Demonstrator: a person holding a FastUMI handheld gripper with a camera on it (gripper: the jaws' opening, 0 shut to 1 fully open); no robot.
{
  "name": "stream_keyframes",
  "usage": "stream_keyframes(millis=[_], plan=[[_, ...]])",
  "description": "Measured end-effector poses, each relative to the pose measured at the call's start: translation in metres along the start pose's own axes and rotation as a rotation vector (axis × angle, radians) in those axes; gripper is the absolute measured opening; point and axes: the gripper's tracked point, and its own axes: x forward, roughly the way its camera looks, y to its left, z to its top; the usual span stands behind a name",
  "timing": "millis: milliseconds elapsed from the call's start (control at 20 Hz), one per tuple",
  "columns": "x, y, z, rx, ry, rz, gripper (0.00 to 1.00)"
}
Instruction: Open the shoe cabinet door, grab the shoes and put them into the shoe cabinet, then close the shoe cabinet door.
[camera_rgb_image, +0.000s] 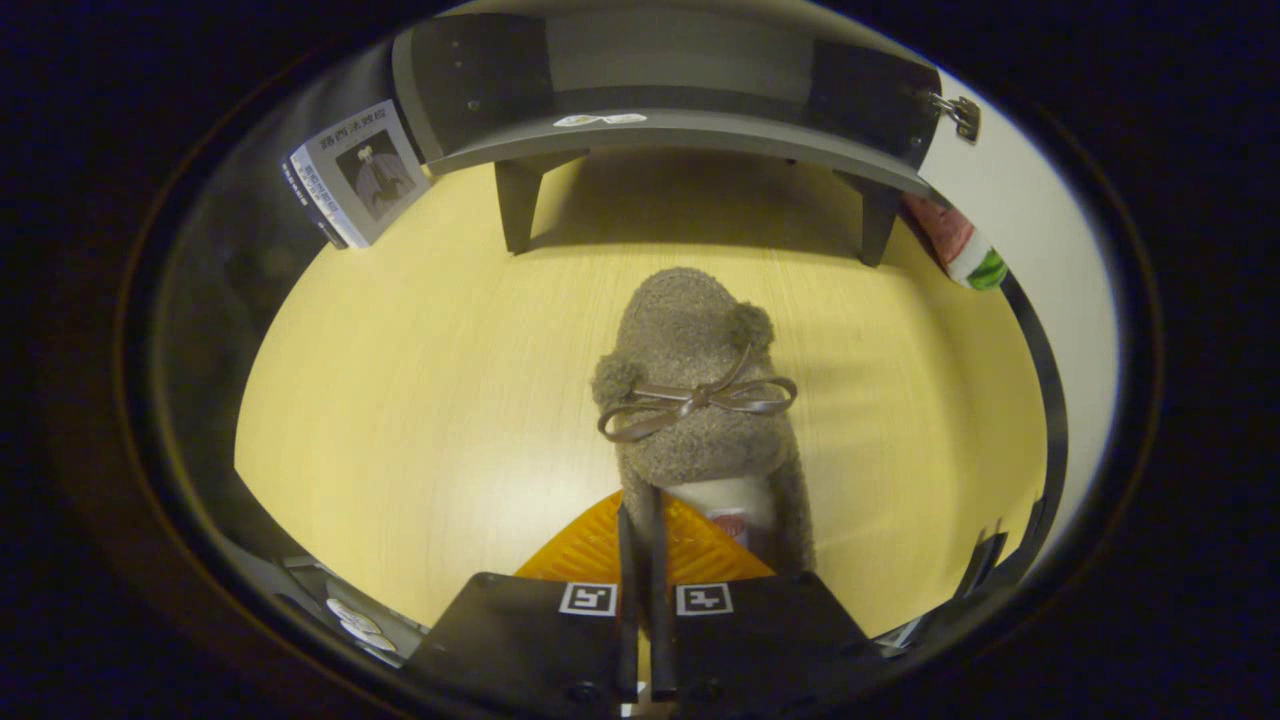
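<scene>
Gripper (640, 520) at the bottom centre, its two fingers drawn almost together and pinching the heel edge of a fuzzy brown-grey slipper with a thin brown bow (697, 400).

The slipper points away from the fingers, in the middle of the frame, over the pale yellow wooden table top (420, 400); I cannot tell if it touches the table. Beyond it, at the top, stands the dark grey shoe cabinet on short legs (660, 130), with its white door (1040, 230) swung open at the upper right. A small printed box (355, 175) lies at the upper left, beside the cabinet.
</scene>
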Motion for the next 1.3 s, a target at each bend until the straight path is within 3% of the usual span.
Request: stream_keyframes(millis=[200,750,1300], plan=[[-0.015,0.004,0.009,-0.01,-0.022,-0.011,0.03],[-0.061,-0.031,0.079,0.085,-0.18,-0.083,0.03],[-0.186,-0.086,0.173,0.139,-0.468,-0.211,0.03]])
